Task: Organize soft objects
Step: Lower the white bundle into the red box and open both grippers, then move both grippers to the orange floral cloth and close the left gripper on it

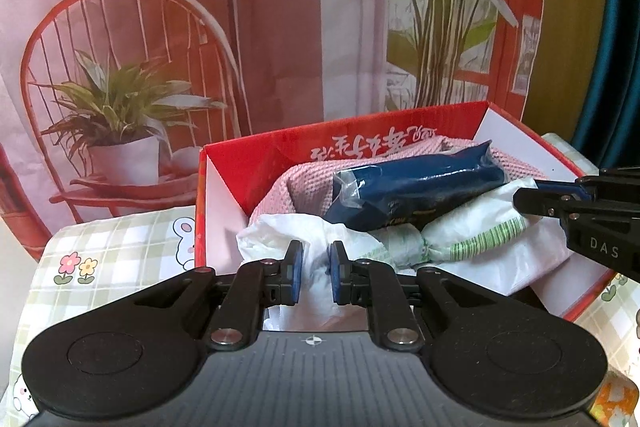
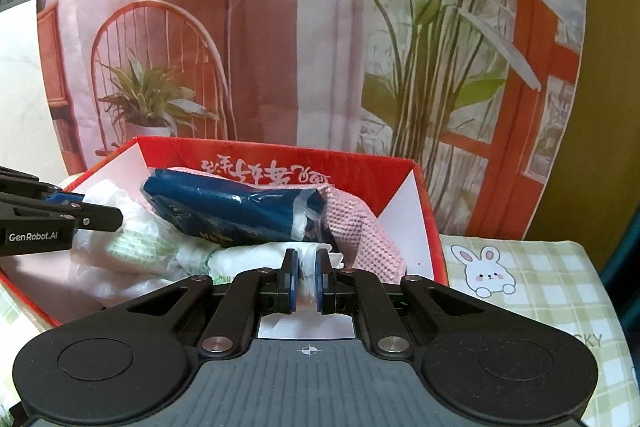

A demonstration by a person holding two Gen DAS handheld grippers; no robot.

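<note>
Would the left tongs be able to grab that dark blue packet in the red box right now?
Probably not yet. The left tongs are shut on the white plastic bag, so they are occupied. The blue packet itself lies uncovered on top inside the red box.

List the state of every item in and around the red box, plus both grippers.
Red box: open, upright, on the checked cloth.
White plastic bag: crumpled, in the box, pinched at both ends.
Blue packet: lying on top of the pile.
Pink cloth: bunched beneath the packet.
Left gripper: shut on the bag.
Right gripper: shut on the bag.
</note>
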